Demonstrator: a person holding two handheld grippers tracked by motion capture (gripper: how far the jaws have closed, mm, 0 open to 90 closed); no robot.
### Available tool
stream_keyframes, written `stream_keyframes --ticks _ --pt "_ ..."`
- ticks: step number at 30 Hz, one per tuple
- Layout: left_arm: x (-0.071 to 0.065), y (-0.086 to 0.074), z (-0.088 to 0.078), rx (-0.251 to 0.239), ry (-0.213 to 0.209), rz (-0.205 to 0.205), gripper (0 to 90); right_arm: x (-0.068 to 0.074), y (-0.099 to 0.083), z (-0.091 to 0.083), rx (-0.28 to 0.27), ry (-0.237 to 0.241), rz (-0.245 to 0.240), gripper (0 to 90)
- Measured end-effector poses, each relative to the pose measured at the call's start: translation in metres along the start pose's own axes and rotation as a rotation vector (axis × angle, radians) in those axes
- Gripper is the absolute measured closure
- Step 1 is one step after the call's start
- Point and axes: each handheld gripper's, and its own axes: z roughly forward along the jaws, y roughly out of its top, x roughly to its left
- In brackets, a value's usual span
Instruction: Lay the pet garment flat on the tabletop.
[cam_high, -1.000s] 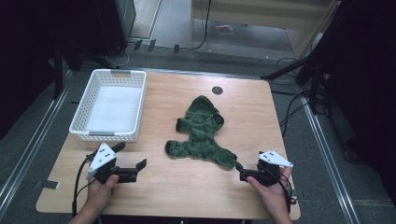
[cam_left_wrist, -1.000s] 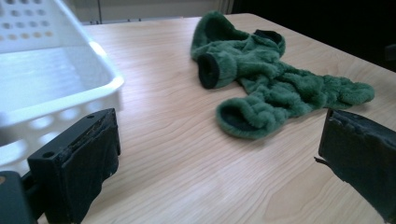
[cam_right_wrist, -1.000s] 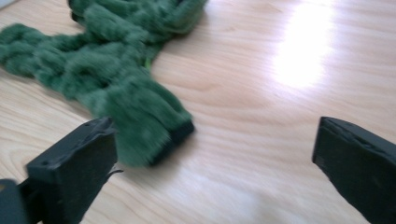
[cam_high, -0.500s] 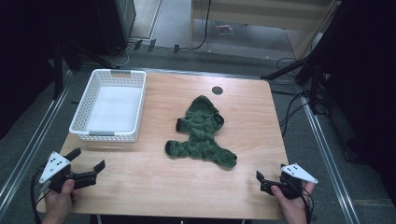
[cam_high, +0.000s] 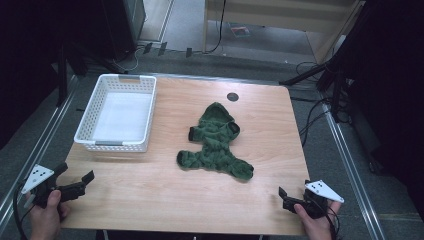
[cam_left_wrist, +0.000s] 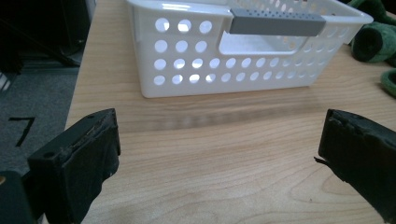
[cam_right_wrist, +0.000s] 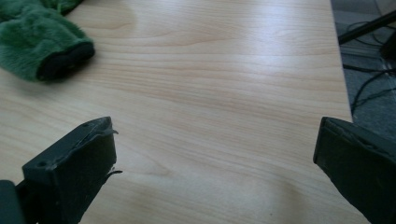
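A fuzzy green hooded garment (cam_high: 215, 142) lies spread flat on the middle of the wooden table (cam_high: 150, 200). My left gripper (cam_high: 76, 173) is over the near left corner, open and holding nothing, well to the left of the garment. In the left gripper view its jaws (cam_left_wrist: 219, 140) stand wide apart over bare wood, with the garment (cam_left_wrist: 373, 42) at the far right edge. My right gripper (cam_high: 285, 199) hovers open at the near right corner. In the right gripper view (cam_right_wrist: 217, 149) one sleeve end of the garment (cam_right_wrist: 42, 44) lies ahead to the left.
A white perforated basket (cam_high: 112, 145) with nothing in it stands at the table's left, just ahead of the left gripper (cam_left_wrist: 233, 70). A small dark round hole (cam_high: 232, 96) marks the far side of the table. Cables and stand legs (cam_high: 320, 107) lie on the floor to the right.
Both hands have drawn back from near the garment toward the table's near corners, left gripper leftward, right gripper rightward. Over the last half second they have hardly moved. The garment is unmoved.
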Motion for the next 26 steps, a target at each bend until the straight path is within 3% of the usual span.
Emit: stream_keyframes --ticks 4,26 --pt "-0.0021 -0.0012 0.0001 0.004 0.001 0.019 0.0 -0.0036 -0.0007 -0.0016 -0.01 0.001 0.042 0.0" --pt "-0.0048 -0.0023 0.0041 0.023 0.013 0.032 0.0 -0.0051 -0.0004 -0.0004 0.001 -0.001 0.053 0.0"
